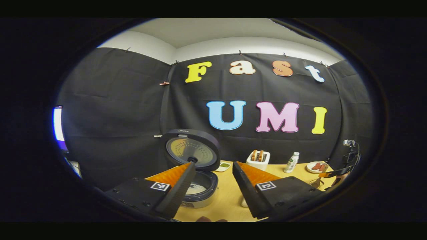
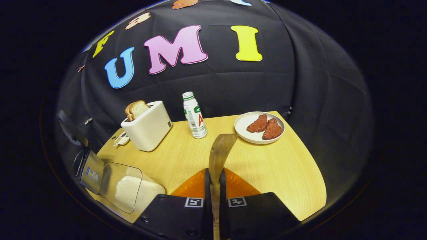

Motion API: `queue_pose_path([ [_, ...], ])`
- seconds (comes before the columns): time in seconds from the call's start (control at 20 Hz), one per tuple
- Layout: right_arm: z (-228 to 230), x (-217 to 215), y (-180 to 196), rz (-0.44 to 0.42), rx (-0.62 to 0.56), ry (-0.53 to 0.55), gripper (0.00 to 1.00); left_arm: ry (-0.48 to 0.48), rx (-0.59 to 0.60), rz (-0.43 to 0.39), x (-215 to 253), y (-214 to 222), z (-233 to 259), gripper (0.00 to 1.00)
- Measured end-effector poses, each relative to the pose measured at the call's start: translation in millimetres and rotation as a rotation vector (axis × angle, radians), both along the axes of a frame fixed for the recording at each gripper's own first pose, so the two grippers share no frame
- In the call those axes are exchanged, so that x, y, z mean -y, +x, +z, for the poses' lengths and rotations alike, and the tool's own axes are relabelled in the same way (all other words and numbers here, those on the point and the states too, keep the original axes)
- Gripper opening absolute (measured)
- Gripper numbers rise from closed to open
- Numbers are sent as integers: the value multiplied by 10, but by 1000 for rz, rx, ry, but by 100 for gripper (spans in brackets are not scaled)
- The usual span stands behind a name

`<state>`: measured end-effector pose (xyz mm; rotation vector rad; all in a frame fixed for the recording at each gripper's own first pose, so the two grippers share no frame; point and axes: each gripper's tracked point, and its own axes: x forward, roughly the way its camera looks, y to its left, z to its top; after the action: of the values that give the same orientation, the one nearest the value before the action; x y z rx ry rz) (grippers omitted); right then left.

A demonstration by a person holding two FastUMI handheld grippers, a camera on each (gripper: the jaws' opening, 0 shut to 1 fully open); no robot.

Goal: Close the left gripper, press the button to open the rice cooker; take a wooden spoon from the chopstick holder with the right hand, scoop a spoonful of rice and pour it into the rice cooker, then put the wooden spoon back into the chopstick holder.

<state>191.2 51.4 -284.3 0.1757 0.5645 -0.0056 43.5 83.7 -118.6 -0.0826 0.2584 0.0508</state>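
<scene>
Spoon in hand, cooker open, rice waiting at the tabletop's (image 2: 267,166) near left corner.

The cooker (image 1: 200,186) stands with lid up; the left tool (image 1: 213,186) hangs released above it. The clear rice box (image 2: 125,190) sits beside the cooker. The right tool (image 2: 214,186) is clenched on the spoon (image 2: 220,150) low on its handle, bowl pointing forward. The spoon looks light, stiff and smooth, so it is likely to swivel under load; a grip nearer the bowl would steady it.
</scene>
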Motion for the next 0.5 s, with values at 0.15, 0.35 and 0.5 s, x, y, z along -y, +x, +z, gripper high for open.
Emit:
queue_pose_path([
  [0.15, 63, 25, -94, -10, 10, 5, 12, -4, -3, 3, -26, -33, -20, 79],
  [0.35, 105, 24, -238, -8, 7, -5, 12, -12, -5, 3, -44, -67, -53, 79],
  [0.5, 158, -4, -371, 4, 4, -18, 12, -26, -9, 5, -52, -97, -71, 80],
])
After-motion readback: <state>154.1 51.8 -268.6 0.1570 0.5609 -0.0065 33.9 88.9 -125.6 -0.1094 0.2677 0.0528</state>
